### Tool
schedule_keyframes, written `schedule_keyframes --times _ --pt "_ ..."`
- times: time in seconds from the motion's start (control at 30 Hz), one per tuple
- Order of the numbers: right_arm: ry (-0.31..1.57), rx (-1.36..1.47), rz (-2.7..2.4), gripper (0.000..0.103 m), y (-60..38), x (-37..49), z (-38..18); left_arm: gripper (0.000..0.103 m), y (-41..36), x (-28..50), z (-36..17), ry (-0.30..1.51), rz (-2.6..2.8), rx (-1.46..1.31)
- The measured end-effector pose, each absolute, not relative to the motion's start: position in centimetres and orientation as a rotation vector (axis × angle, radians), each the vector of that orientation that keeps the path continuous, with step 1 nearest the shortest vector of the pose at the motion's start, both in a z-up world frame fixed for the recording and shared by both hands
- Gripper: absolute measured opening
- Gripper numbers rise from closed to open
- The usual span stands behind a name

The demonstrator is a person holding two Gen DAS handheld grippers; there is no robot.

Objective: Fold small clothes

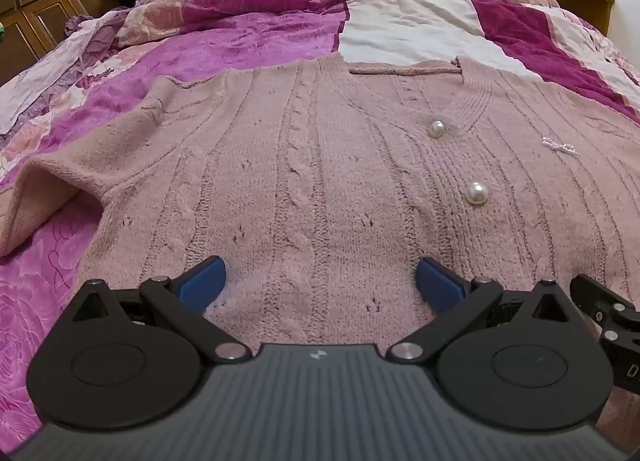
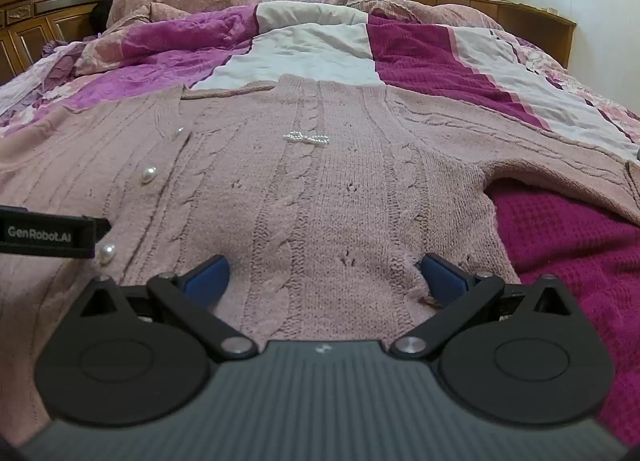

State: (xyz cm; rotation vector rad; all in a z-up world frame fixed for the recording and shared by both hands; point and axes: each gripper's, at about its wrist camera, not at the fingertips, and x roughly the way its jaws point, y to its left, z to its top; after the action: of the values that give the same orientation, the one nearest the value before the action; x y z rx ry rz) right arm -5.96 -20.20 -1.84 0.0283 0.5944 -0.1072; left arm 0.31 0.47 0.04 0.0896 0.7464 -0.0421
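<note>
- The left gripper (image 1: 320,281) has its 2 blue jaws spread wide, holding nothing, low over the bottom part of the pink sweater (image 1: 320,181).
- The right gripper (image 2: 326,279) is spread wide too, holding nothing, over the same sweater.
- The sweater lies flat on the bed cover (image 1: 248,33), front up, with pearl buttons (image 1: 476,193) and a small bead bow (image 2: 306,138).
- A wooden headboard (image 2: 44,17) stands far behind.

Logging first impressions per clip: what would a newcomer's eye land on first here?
A pink cable-knit cardigan spread flat, front up, fills the foreground on a magenta and white quilt. Its pearl buttons and small beaded bow glint. The left gripper and right gripper are open over its lower part.
</note>
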Motion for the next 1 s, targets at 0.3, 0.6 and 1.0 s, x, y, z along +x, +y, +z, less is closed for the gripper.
schedule_keyframes --times 0.3,0.6,1.0 --pt "0.593 0.027 -0.108 0.103 -20.18 -5.99 -1.84 0.103 -0.04 -0.11 -0.33 0.739 -0.035 0.093" --pt "0.591 0.025 -0.108 0.103 -20.17 -6.0 -1.84 0.103 -0.07 -0.26 -0.12 0.738 -0.035 0.094" --pt "0.589 0.024 -0.108 0.103 -20.17 -5.99 -1.84 0.103 -0.05 -0.28 -0.14 0.737 -0.036 0.093"
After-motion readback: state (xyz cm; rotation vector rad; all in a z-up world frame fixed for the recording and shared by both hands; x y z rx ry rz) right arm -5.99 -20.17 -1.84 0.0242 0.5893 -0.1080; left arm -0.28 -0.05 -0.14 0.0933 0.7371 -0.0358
